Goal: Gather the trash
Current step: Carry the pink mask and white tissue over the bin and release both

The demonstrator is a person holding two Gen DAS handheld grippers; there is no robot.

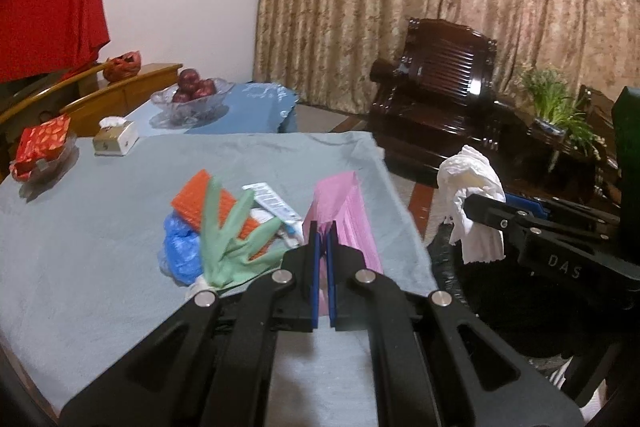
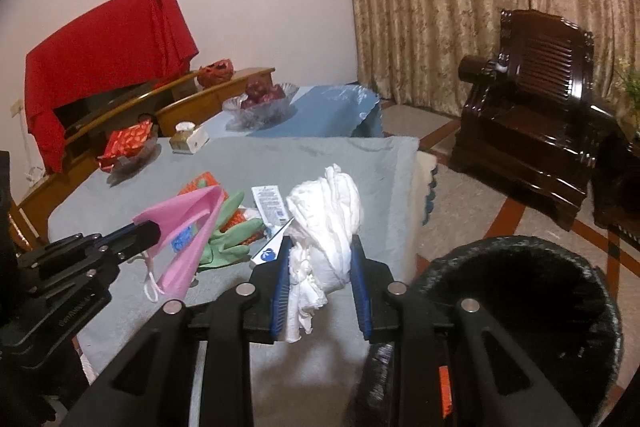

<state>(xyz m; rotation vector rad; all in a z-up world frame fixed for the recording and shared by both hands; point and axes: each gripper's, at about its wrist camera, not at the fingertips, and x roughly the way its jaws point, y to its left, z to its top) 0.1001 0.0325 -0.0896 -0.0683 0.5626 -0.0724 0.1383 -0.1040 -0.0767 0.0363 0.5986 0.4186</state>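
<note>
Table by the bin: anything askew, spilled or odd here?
Nothing spilled or damaged. A loose heap remains on the table: green glove, orange pack, blue wad, tube. Left tongs pinch a pink mask; right tongs hold crumpled tissue beside the bin.

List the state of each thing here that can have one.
Left gripper: jaws shut on pink face mask.
Right gripper: jaws shut on crumpled tissue.
Trash bin: open, black liner.
Green glove: lying on the table.
Tube: lying on the table.
</note>
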